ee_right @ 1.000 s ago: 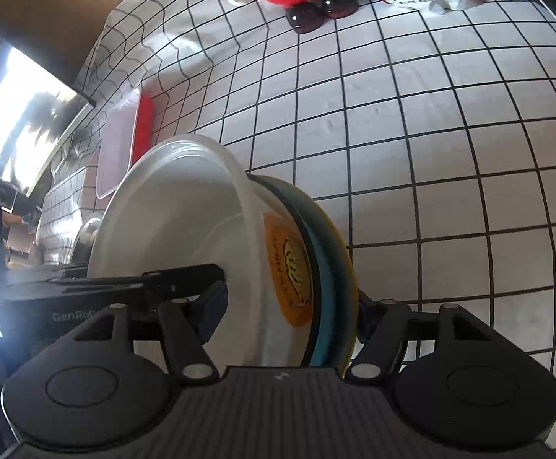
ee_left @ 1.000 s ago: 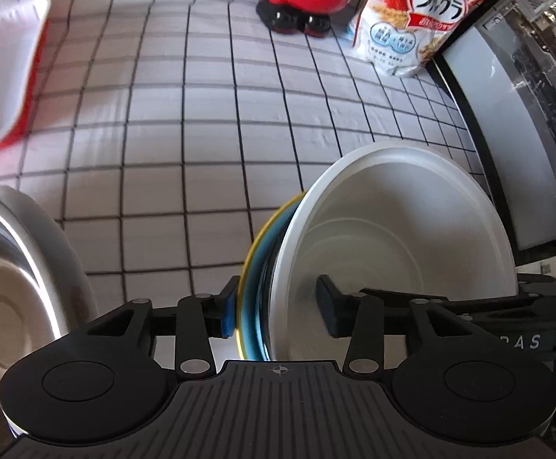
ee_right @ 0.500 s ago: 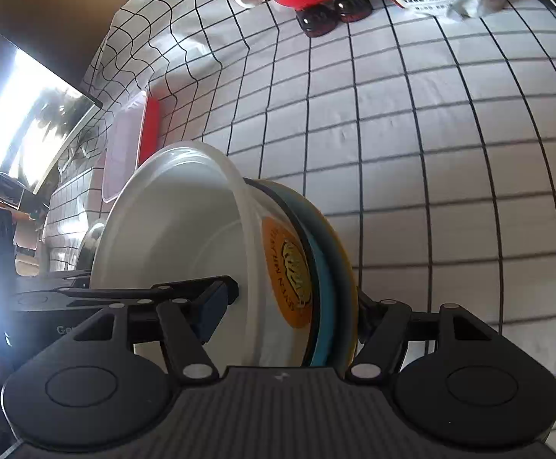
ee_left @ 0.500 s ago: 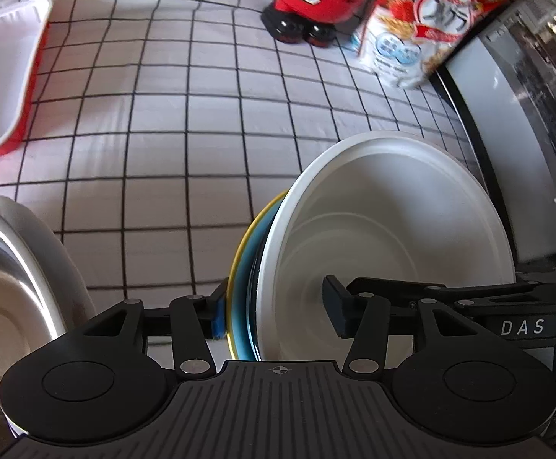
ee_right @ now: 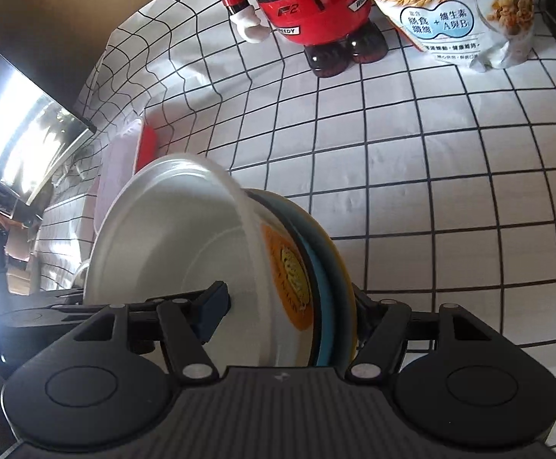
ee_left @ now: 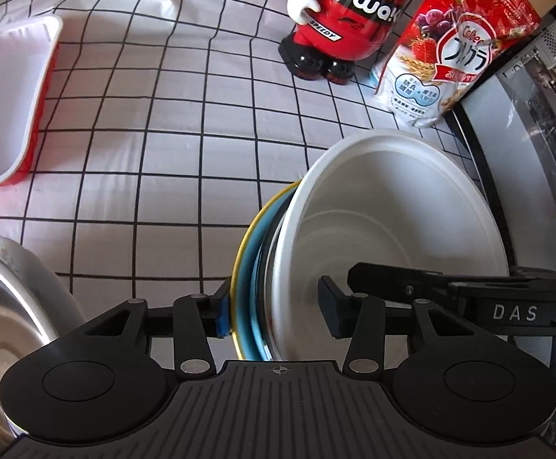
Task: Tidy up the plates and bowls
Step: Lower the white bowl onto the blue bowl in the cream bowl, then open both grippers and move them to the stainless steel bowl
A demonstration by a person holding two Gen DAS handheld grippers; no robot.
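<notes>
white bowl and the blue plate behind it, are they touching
Touching. In the right wrist view the white bowl nests against the blue plate with no gap, both clamped in the right gripper.

Nested bowl stack [ee_left: 392, 225], on edge

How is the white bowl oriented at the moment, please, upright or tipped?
Tipped on edge: the white bowl opens sideways, nested against the plates, with nothing visible inside.

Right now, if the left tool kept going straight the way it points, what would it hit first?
The left tool already straddles the white bowl stacked with plates and is closing. Going on, its base would likely meet the stack's near edge first; depth beyond is unclear.
</notes>
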